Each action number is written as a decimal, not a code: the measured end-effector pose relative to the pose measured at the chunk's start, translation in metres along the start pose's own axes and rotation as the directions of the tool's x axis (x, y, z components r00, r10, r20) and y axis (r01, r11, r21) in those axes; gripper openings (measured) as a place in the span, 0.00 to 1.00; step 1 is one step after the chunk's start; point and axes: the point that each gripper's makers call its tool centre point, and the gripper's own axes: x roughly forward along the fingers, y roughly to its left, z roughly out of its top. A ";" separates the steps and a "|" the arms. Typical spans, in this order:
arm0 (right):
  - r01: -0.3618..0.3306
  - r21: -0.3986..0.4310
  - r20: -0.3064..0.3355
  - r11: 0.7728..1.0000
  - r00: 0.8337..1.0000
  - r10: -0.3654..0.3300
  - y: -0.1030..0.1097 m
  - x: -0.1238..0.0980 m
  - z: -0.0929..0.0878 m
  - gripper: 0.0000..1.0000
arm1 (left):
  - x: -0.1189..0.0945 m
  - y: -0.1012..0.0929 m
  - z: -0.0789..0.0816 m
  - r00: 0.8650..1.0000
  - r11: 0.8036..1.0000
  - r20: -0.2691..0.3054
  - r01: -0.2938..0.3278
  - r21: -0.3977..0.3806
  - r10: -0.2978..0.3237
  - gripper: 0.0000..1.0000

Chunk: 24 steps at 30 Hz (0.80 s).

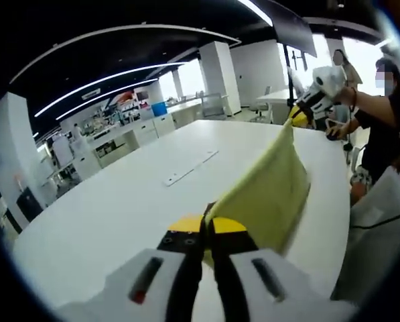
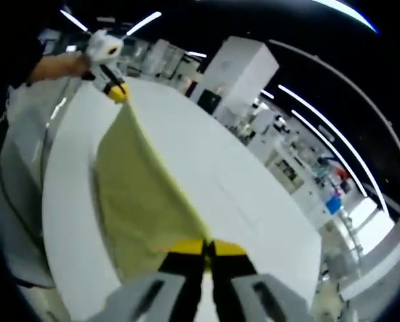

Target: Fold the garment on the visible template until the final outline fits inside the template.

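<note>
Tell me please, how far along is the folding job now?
Early stage. Done: both grippers have pinched the yellow garment, the left gripper and the right gripper each shut on an edge. In hand: the cloth hangs stretched between them above the white table. Left: every fold; I see no template.

The left white-bodied gripper with yellow jaw tips (image 1: pixel 207 228) had its jaws pressed together on a corner of the pale yellow cloth garment (image 1: pixel 270 194) — raised off the surface. The right white gripper with yellow tips (image 2: pixel 208 249) was likewise clamped on another corner, a dark-sleeved arm (image 1: pixel 380 121) extended behind it.
</note>
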 end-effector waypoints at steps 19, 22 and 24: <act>0.055 -0.030 -0.096 0.998 0.994 -0.058 -0.015 0.070 -0.027 0.00 | 0.064 0.035 -0.030 0.996 0.994 -0.092 -0.017 -0.108 0.007 0.00; 0.053 -0.034 -0.128 0.998 0.990 -0.057 -0.016 0.085 -0.036 0.00 | 0.075 0.041 -0.038 0.994 0.992 -0.108 -0.015 -0.127 0.001 0.00; 0.048 -0.031 -0.150 0.998 0.987 -0.052 -0.015 0.094 -0.042 0.00 | 0.083 0.041 -0.043 0.993 0.990 -0.118 -0.015 -0.137 -0.002 0.00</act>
